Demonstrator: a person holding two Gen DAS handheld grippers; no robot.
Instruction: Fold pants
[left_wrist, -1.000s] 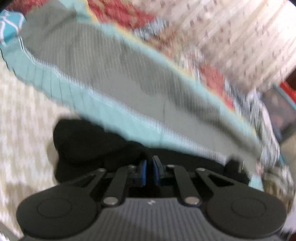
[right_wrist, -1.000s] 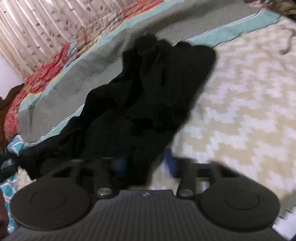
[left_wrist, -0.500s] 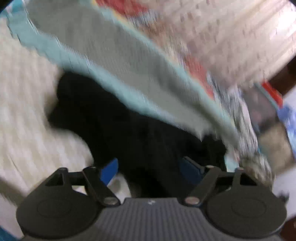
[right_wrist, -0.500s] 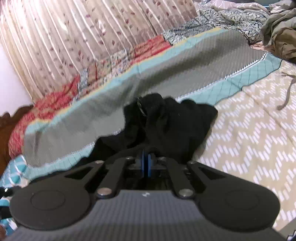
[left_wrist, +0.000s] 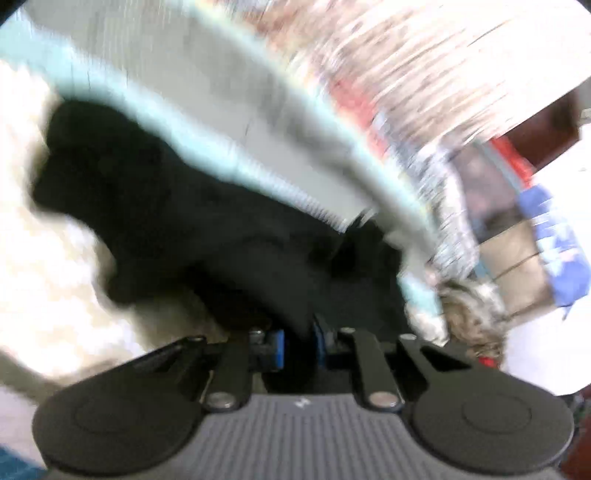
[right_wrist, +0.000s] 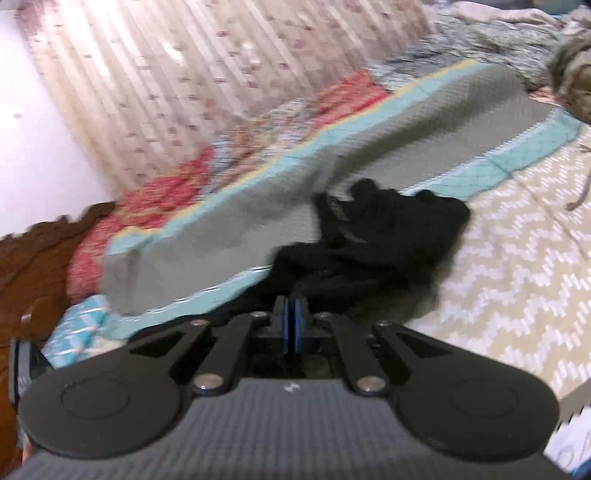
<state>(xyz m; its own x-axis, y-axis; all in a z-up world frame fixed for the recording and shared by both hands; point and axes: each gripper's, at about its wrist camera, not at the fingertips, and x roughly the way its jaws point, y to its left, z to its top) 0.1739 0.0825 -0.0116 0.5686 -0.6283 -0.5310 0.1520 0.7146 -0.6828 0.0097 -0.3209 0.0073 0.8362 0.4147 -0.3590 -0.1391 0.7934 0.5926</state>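
Mid-frame in both views, black pants (right_wrist: 373, 240) lie bunched on the bed (right_wrist: 517, 266) against a quilt (right_wrist: 332, 184). Left gripper (left_wrist: 298, 345): jaws just closed, pinching cloth. Right gripper (right_wrist: 294, 325): jaws pressed together, apparently on cloth too, likely to lift and spread the pants.

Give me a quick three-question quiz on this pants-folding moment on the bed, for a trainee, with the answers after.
1. True or false: the black pants lie flat and neatly folded.
2. What sits between the left gripper pads: A black fabric, B a pillow, C nothing?
3. Fill in: the right gripper jaws stand ____.

Key: 1 false, they are bunched on the chevron bedspread, against the grey quilt. 2 A; its jaws have just been closing on the cloth. 3 shut.
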